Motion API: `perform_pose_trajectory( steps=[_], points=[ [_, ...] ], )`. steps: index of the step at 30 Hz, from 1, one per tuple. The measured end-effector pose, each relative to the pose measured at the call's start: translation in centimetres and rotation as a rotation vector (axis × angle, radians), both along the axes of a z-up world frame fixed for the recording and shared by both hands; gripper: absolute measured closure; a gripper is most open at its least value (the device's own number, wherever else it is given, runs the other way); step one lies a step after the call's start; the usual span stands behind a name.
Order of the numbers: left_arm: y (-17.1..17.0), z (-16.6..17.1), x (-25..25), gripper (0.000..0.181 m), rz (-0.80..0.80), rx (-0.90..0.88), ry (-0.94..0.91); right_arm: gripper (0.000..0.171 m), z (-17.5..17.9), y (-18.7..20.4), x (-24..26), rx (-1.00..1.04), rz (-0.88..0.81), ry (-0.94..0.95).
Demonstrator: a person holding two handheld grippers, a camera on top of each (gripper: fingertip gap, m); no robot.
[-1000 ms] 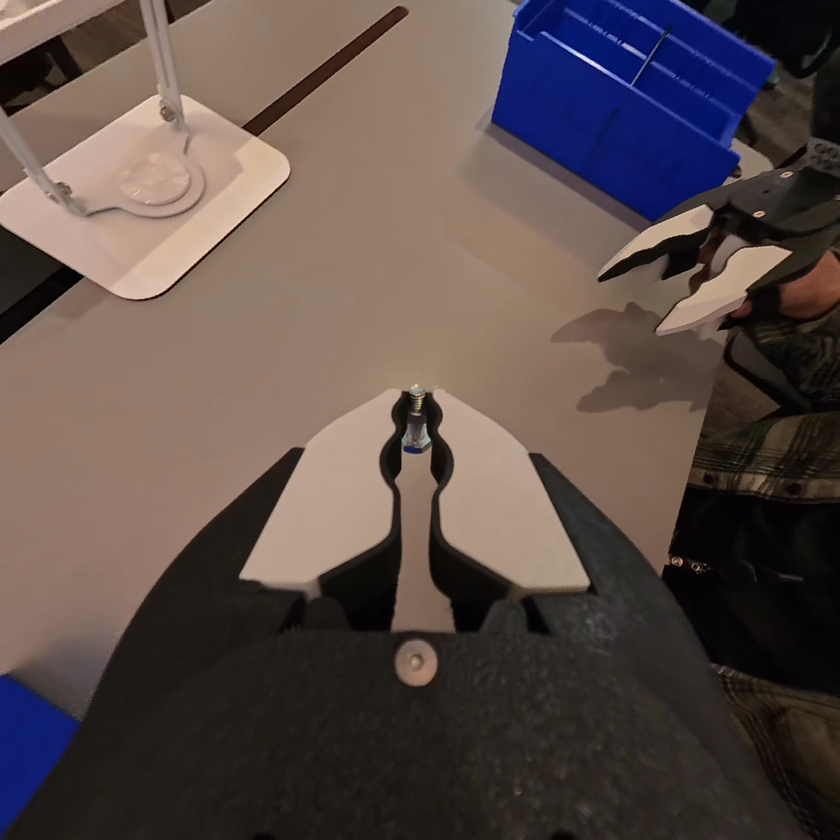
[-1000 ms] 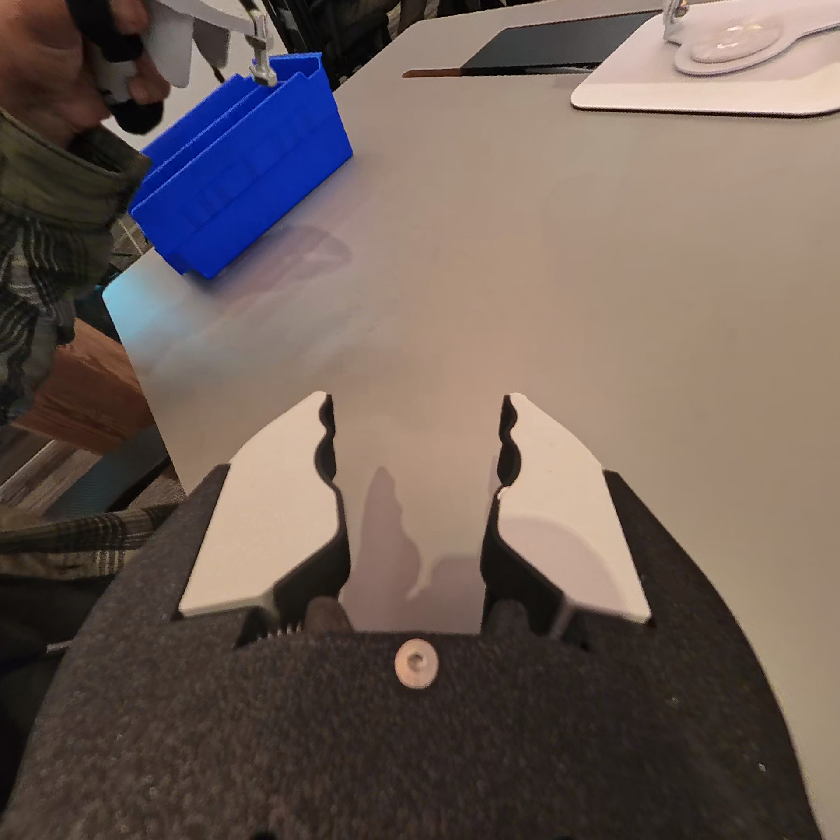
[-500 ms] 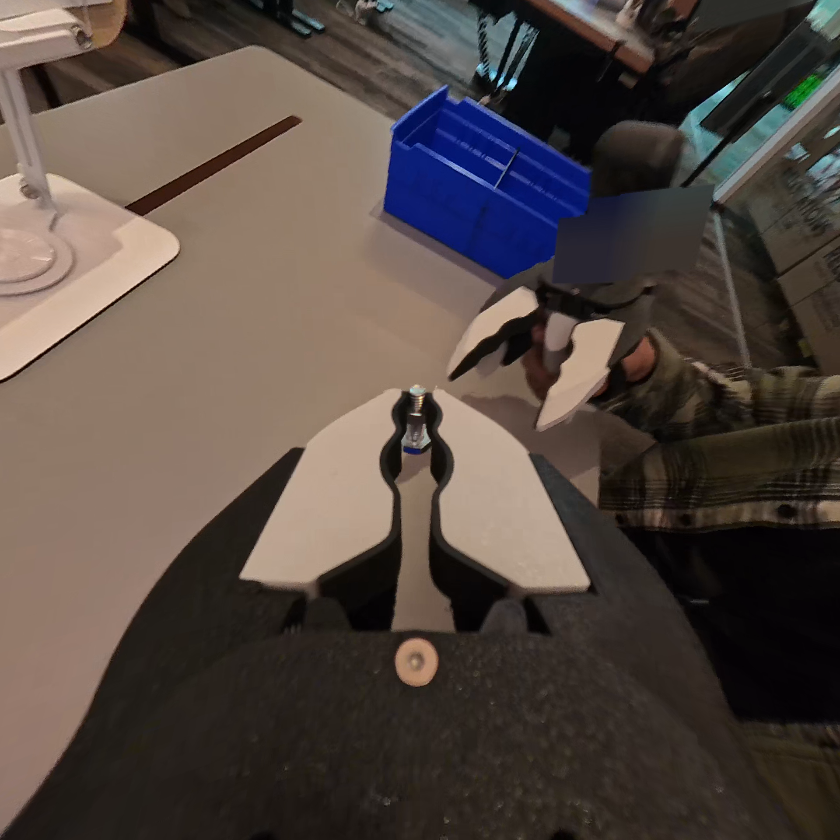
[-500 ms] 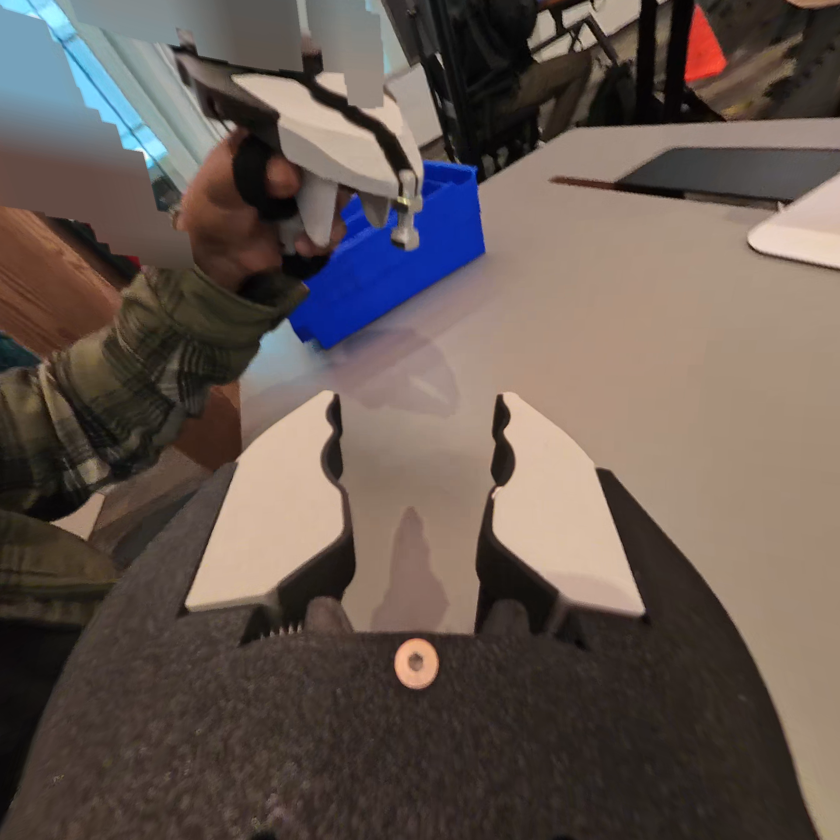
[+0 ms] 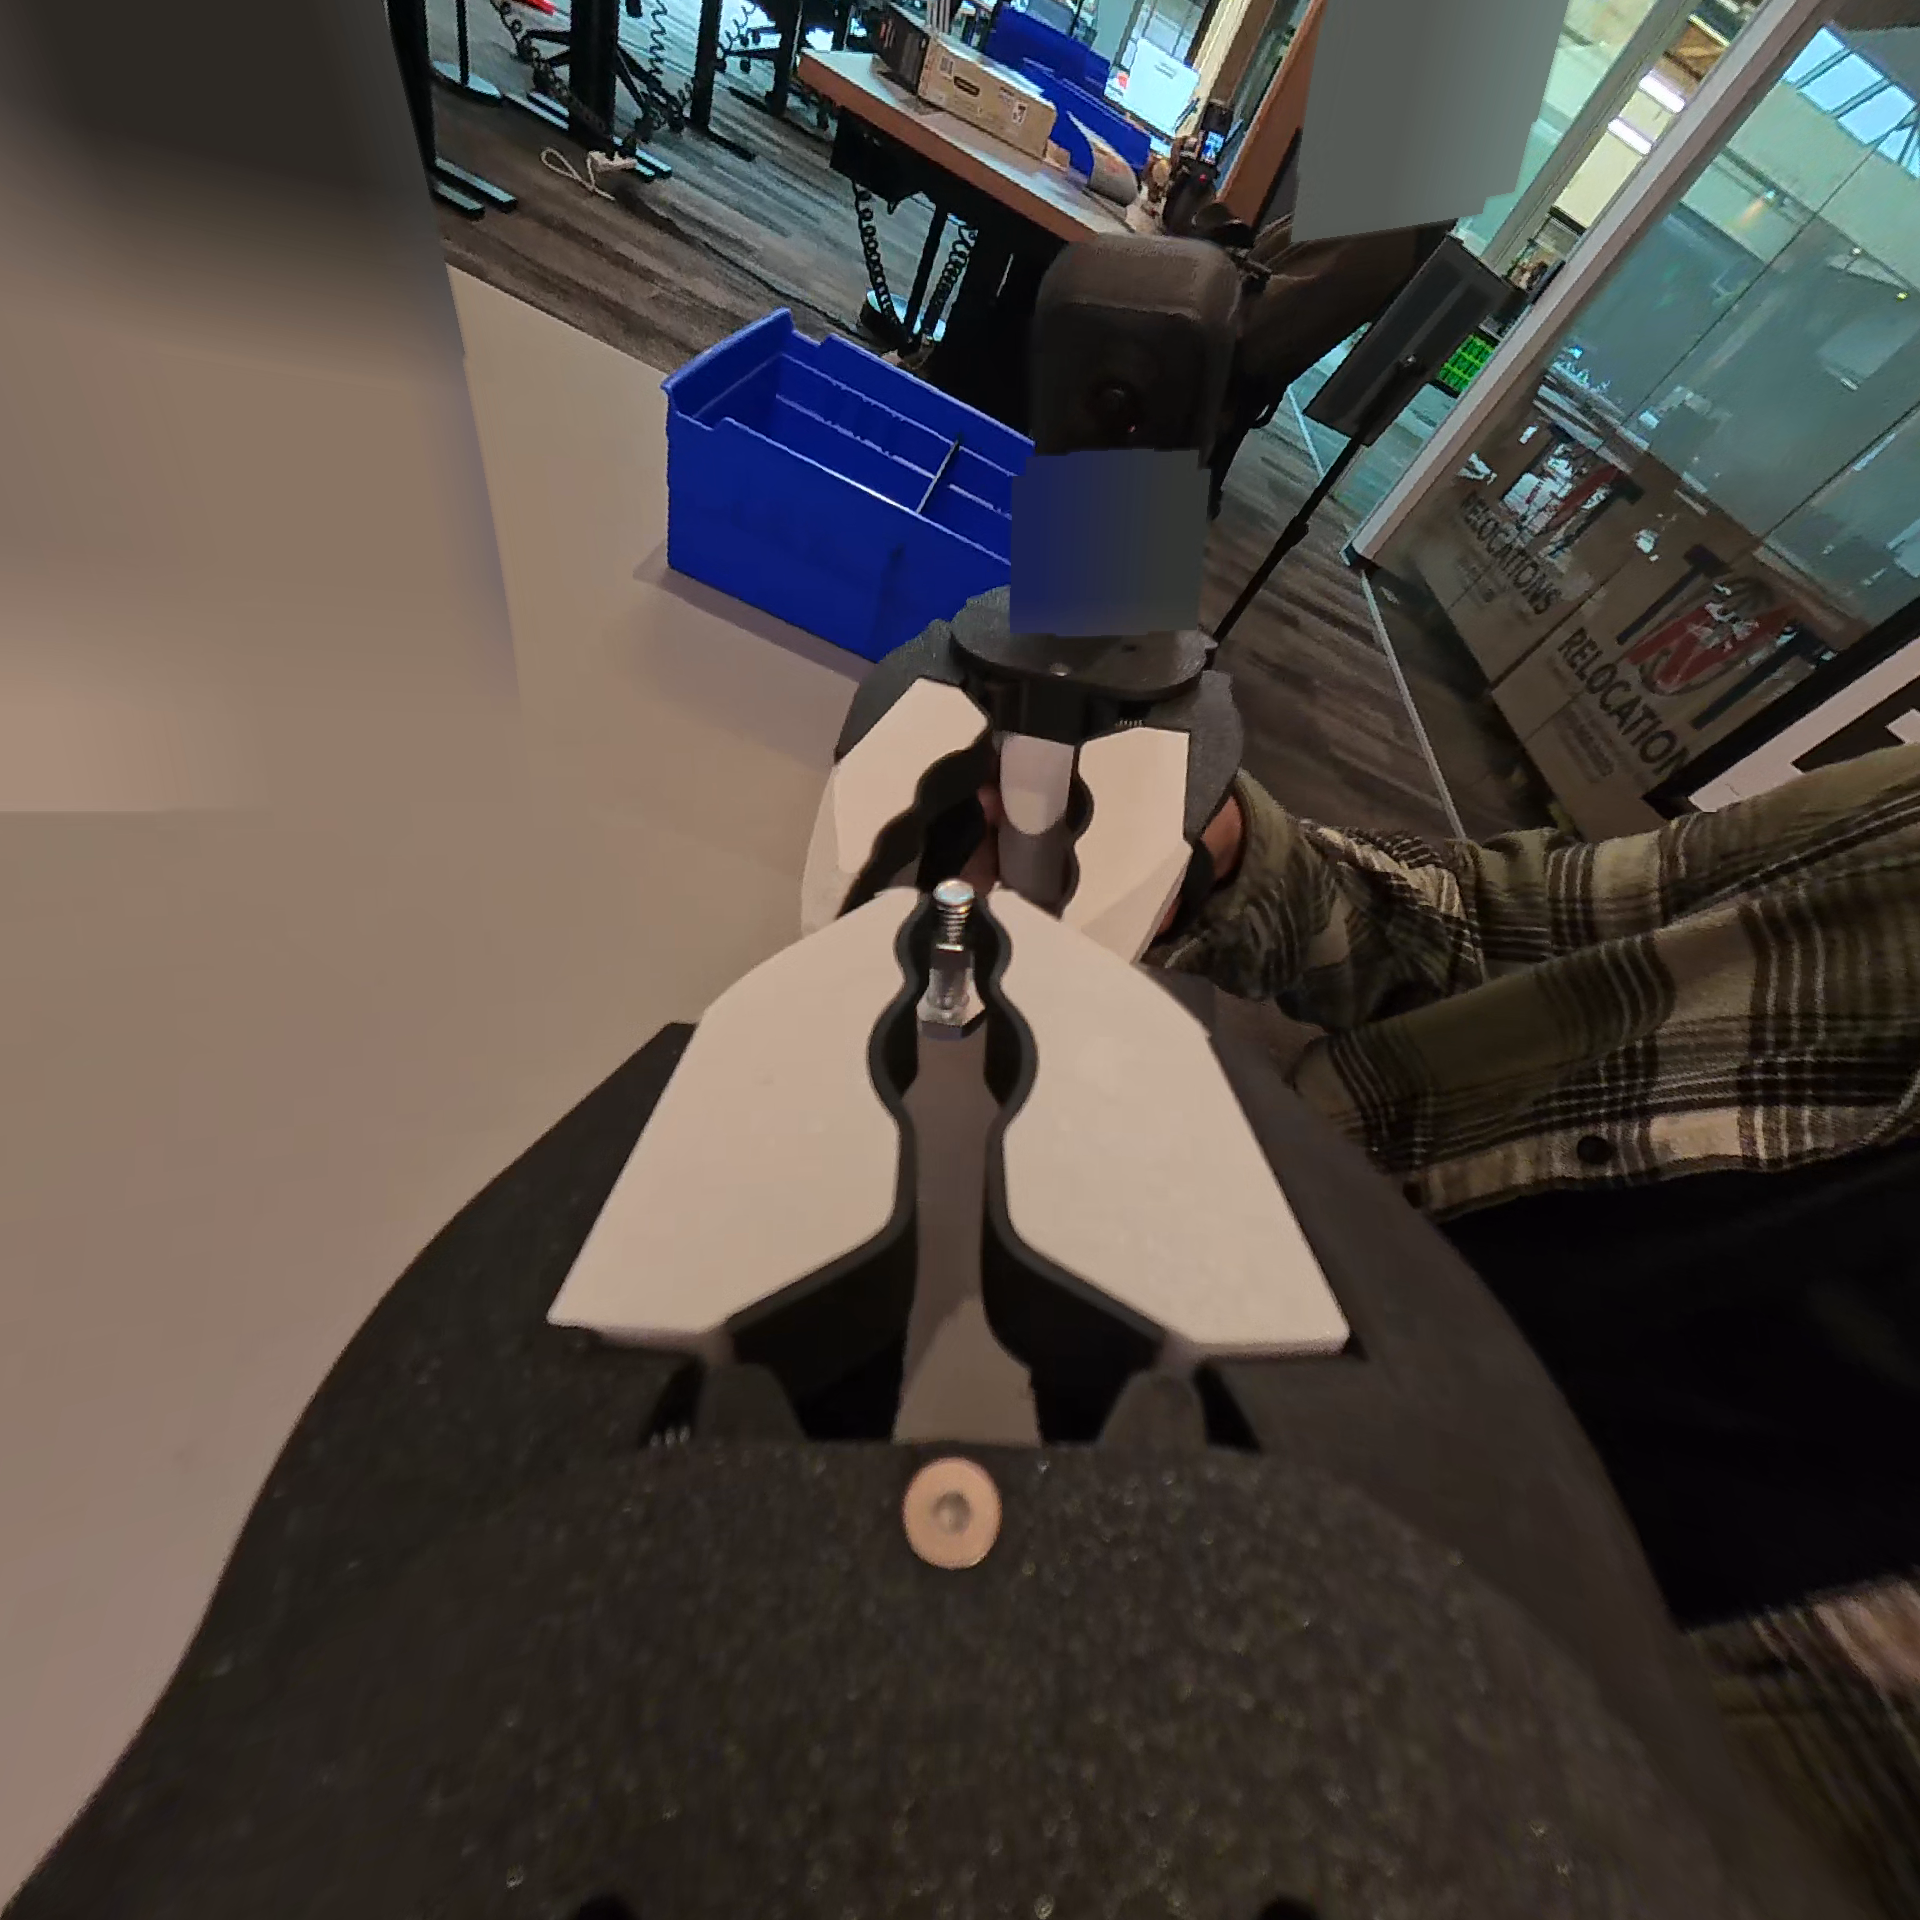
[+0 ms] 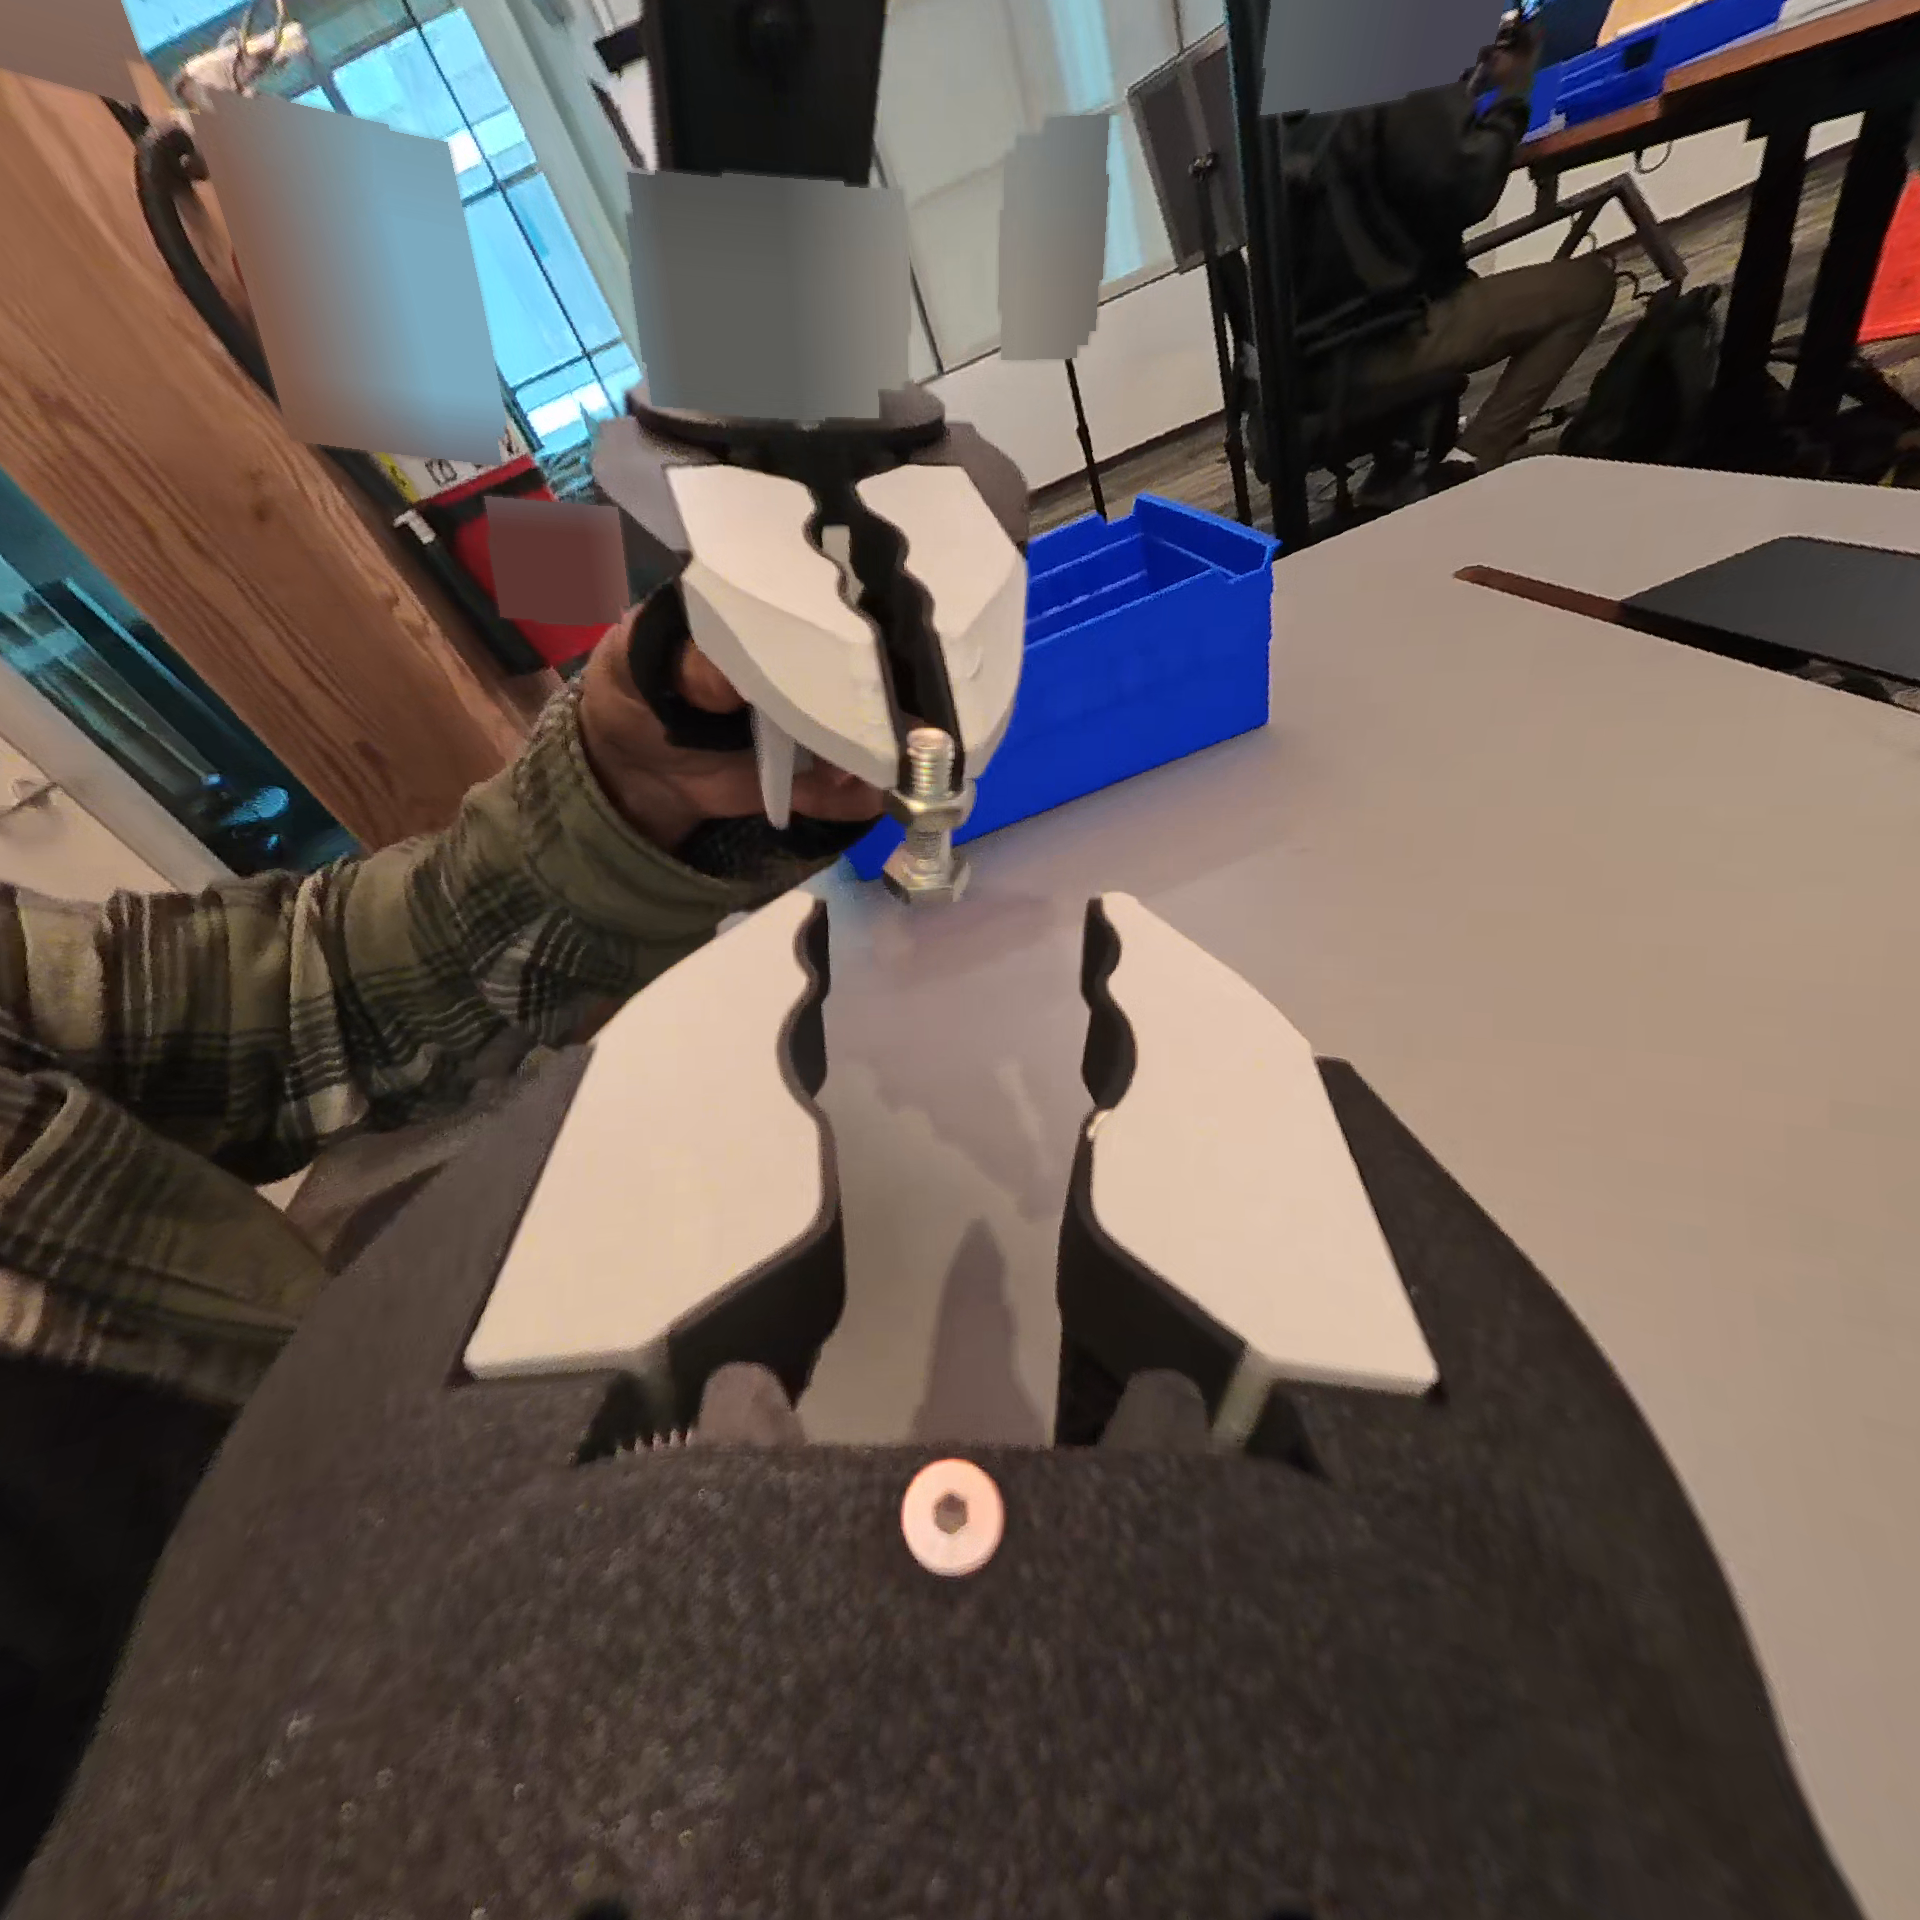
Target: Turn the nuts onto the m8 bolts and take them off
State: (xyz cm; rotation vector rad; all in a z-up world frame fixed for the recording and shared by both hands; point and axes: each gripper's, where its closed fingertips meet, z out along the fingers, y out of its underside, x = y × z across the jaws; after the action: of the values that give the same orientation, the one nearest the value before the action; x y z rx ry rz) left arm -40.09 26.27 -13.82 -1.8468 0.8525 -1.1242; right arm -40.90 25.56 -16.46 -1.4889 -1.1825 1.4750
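My left gripper [image 5: 951,902] is shut on a silver bolt [image 5: 950,971] and holds it above the grey table [image 5: 312,1039]. A nut [image 5: 948,935] sits on the thread, partway along the shank. In the right wrist view the left gripper [image 6: 920,753] points down; the bolt [image 6: 925,821] hangs from it with the nut [image 6: 928,802] just under the fingertips and the hex head [image 6: 925,878] lowest. My right gripper [image 6: 956,904] is open and empty, its fingertips just short of the bolt head. It also shows in the left wrist view [image 5: 997,873], facing me right behind the bolt.
A blue divided bin [image 5: 831,520] stands on the table's far edge; it also shows in the right wrist view [image 6: 1143,634]. A dark flat pad [image 6: 1787,613] lies at the back right. Plaid sleeves [image 5: 1558,987] hold both grippers. Desks and a seated person [image 6: 1455,260] are beyond. My two grippers' fingertips are within a few centimetres of each other.
Both grippers have risen and turned to face each other. The right gripper has closed in on the bolt and its jaws have narrowed. The left keeps its hold on the bolt.
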Motion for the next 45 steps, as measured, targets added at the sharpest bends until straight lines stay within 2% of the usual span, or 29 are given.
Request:
perform_pose_trajectory(
  steps=[7,16,20,30,38,45],
  points=[
    [-0.2,-0.5,-0.2,0.175,-0.016,-0.001,0.001,0.126,0.1,0.0,1.0,0.1,0.02,-0.085],
    [0.5,-1.4,-0.7,0.175,0.002,-0.004,0.001,0.127,0.1,0.4,1.4,0.101,0.01,-0.097],
    [1.8,-3.8,-0.8,0.175,0.025,-0.007,0.043,0.127,-0.1,0.6,2.1,0.104,-0.007,-0.109],
    [5.1,-14.2,2.5,0.175,0.013,0.059,0.245,0.127,-1.9,1.3,5.4,0.066,-0.075,-0.14],
    [5.8,-17.1,2.4,0.175,-0.012,0.02,0.387,0.127,-2.2,1.4,7.1,0.052,-0.099,-0.137],
    [5.5,-17.1,1.3,0.174,-0.017,-0.035,0.355,0.127,-1.9,1.2,7.1,0.063,-0.091,-0.135]
  ],
)
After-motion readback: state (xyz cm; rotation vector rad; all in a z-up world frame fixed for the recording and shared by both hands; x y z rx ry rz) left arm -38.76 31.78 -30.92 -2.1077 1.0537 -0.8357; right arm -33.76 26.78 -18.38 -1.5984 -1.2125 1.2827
